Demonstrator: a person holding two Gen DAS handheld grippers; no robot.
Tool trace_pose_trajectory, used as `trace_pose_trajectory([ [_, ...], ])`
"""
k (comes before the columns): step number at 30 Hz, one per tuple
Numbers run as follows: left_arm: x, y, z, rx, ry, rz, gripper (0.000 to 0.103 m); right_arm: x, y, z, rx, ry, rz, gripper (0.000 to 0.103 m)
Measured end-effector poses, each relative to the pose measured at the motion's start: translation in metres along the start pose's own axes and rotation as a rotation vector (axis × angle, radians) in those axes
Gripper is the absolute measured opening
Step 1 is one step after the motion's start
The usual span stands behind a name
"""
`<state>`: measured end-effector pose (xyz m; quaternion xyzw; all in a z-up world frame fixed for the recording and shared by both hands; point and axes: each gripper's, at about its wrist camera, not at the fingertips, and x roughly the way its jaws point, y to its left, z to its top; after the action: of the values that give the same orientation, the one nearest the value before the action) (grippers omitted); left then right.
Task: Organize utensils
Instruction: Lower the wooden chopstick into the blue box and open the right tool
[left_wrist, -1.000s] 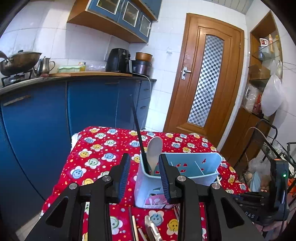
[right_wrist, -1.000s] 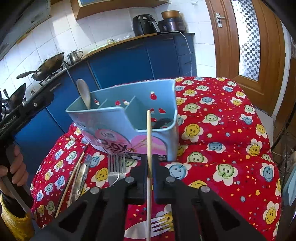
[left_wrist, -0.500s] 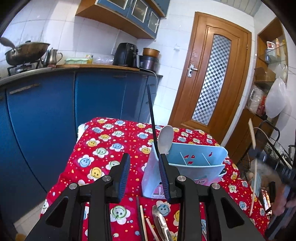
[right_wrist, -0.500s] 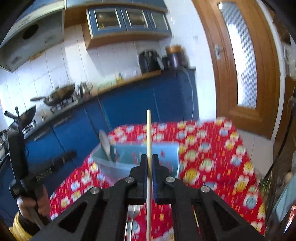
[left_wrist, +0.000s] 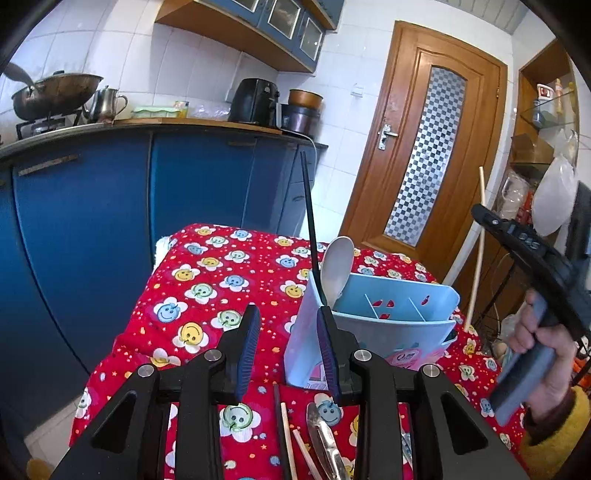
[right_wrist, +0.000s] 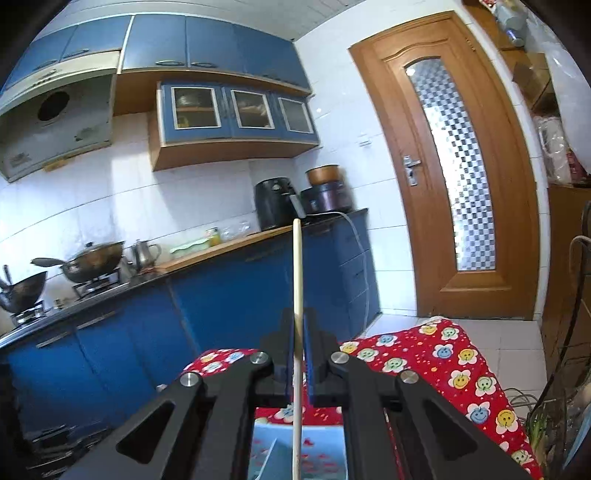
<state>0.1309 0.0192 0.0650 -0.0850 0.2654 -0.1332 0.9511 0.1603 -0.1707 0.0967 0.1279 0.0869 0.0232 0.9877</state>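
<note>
Right hand-held gripper (right_wrist: 297, 363): clamped shut on one pale wooden chopstick (right_wrist: 296, 295), held upright above the blue utensil caddy (right_wrist: 317, 454).
Left hand-held gripper (left_wrist: 288, 347): partly open, nothing gripped; its right finger overlaps the caddy's near corner.
Left view only: one white spoon (left_wrist: 335, 266) and one black chopstick (left_wrist: 308, 210) are seen standing in the caddy's left compartment.
Counter (left_wrist: 207, 280): covered by a red smiley cloth.

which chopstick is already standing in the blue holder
The black chopstick, upright in the holder beside the white spoon. The pale wooden one is clamped in the right gripper.
</note>
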Motion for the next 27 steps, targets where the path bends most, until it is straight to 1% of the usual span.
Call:
trace_pose_trajectory([
  [5, 0.004, 0.001, -0.003, -0.016, 0.01, -0.006, 0.033, 0.015, 0.001, -0.012, -0.031, -0.008, -0.044, 0.006],
  [8, 0.005, -0.001, -0.006, -0.014, 0.016, -0.008, 0.033, 0.022, 0.002, -0.021, -0.059, 0.02, -0.038, 0.007],
  [11, 0.006, -0.003, -0.008, -0.011, 0.024, -0.011, 0.033, 0.024, -0.003, -0.027, -0.053, 0.055, -0.027, 0.007],
  [12, 0.007, -0.003, -0.008, -0.011, 0.026, -0.012, 0.033, 0.024, -0.004, -0.028, -0.047, 0.068, -0.019, 0.008],
  [13, 0.007, -0.004, -0.009, -0.01, 0.027, -0.013, 0.033, 0.024, -0.005, -0.029, -0.039, 0.089, -0.005, 0.017],
  [14, 0.007, -0.004, -0.009, -0.01, 0.028, -0.013, 0.033, 0.024, -0.006, -0.03, -0.033, 0.099, 0.001, 0.024],
  [15, 0.006, -0.004, -0.009, -0.011, 0.03, -0.013, 0.033, 0.023, -0.008, -0.031, -0.022, 0.11, 0.003, 0.034],
  [16, 0.006, -0.005, -0.01, -0.011, 0.03, -0.015, 0.033, 0.021, -0.009, -0.031, -0.016, 0.116, 0.008, 0.038],
  [18, 0.004, -0.005, -0.011, -0.008, 0.031, -0.015, 0.033, 0.016, -0.01, -0.031, -0.002, 0.124, 0.013, 0.038],
  [21, 0.0, -0.006, -0.011, -0.004, 0.033, -0.013, 0.033, 0.004, -0.013, -0.026, 0.022, 0.132, 0.002, 0.042],
  [23, -0.004, -0.006, -0.011, -0.005, 0.033, -0.015, 0.033, -0.005, -0.014, -0.022, 0.038, 0.13, 0.002, 0.042],
  [27, -0.011, -0.007, -0.012, 0.0, 0.032, -0.007, 0.033, -0.024, -0.018, -0.016, 0.07, 0.157, 0.008, 0.043],
])
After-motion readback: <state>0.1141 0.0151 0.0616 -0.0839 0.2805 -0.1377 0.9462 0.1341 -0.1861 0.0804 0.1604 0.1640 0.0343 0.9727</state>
